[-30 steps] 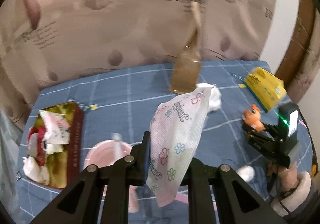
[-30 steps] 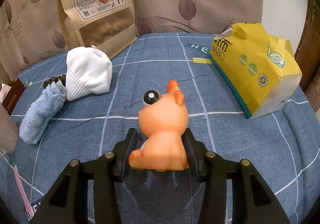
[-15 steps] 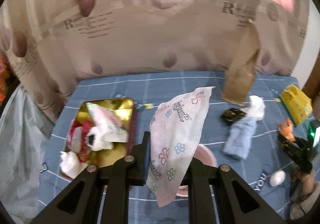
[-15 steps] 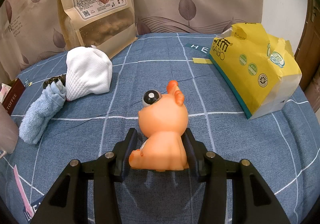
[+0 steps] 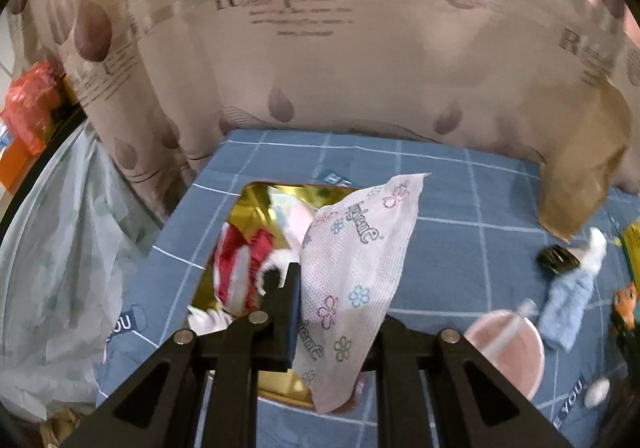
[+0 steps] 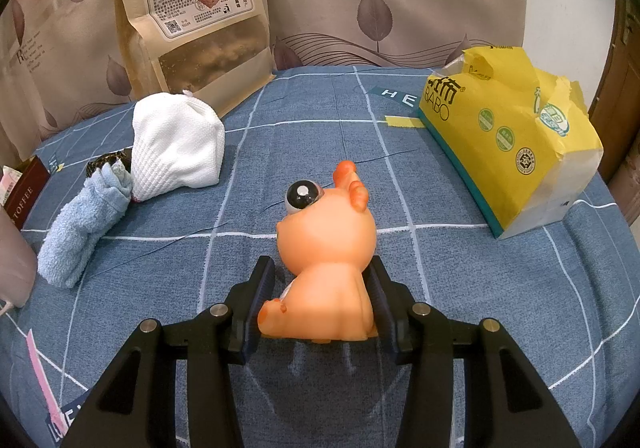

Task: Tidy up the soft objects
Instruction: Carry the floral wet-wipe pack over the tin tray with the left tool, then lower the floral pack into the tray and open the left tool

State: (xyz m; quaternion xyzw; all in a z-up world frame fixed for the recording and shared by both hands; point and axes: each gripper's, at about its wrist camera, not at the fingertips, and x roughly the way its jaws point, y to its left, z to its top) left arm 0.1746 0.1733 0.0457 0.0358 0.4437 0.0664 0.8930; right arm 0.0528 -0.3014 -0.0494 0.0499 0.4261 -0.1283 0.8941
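soft things are what we are sorting here, and from left to right the picture is half finished. farthest left in the left wrist view sits the gold-lined box (image 5: pixel 256 204), near the corner of the blue checked surface (image 5: pixel 448 188); it already holds a red and white striped cloth (image 5: pixel 236 268) and some white and pale pink pieces, so we judge that part done. just over and in front of the box, our left gripper (image 5: pixel 336 312) has its jaws drawn narrow on the floral packet (image 5: pixel 356 260), which sticks up between them; we judge this one is about to go into the box, not yet released.

further right on the surface a pink cup (image 5: pixel 508 348) with a straw stands near us, and beyond it the rolled blue towel (image 5: pixel 568 308) lies beside a small dark item we cannot identify and the white cloth bundle (image 5: pixel 596 248). these remain loose.

in the right wrist view the same towel and bundle lie at the left, touching each other, in front of a brown snack pouch (image 6: pixel 192 12). in the middle our right gripper (image 6: pixel 320 300) has its jaws closed against both sides of the orange toy (image 6: pixel 328 260), which stands upright on the surface. at the far right lies a yellow tissue pack (image 6: pixel 512 132), untouched. so the towel, bundle, toy and perhaps the tissues are left.
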